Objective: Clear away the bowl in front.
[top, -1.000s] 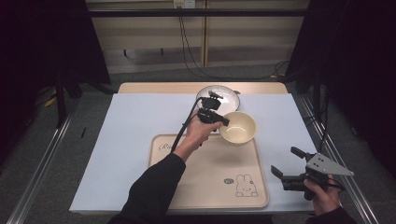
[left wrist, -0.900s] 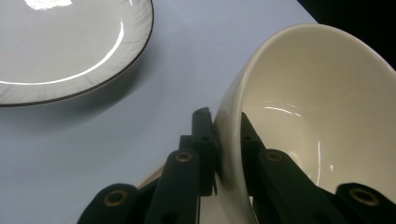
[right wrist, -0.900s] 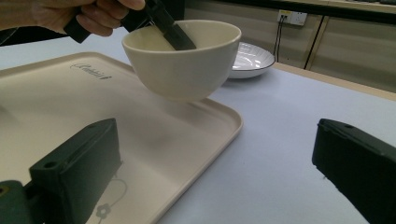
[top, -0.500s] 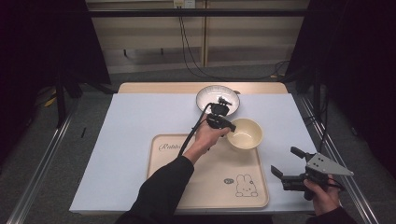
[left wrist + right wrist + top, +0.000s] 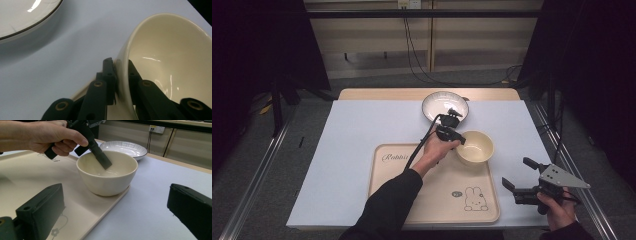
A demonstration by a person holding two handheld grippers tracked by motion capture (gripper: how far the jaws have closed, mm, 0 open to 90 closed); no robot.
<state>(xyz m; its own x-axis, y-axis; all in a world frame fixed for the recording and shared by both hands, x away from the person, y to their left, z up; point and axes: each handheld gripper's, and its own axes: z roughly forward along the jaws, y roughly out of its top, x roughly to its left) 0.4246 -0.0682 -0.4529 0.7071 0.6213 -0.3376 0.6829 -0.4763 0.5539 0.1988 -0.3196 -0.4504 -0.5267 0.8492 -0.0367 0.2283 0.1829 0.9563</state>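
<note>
the right gripper (image 5: 518, 176) hung nearest the person, off the tray's right edge above the pale blue table cover (image 5: 362, 130), its jaws spread wide with nothing between them. in the right gripper view the cream bowl (image 5: 107, 173) sat on the far right corner of the beige rabbit-print tray (image 5: 30, 182), its base just at the tray's raised rim. the left gripper (image 5: 451, 134) pinched the bowl's near-left rim, one jaw inside and one outside, clamped on the wall. beyond the bowl, apart from it, a white dark-rimmed plate (image 5: 445, 105) lay on the cover
</note>
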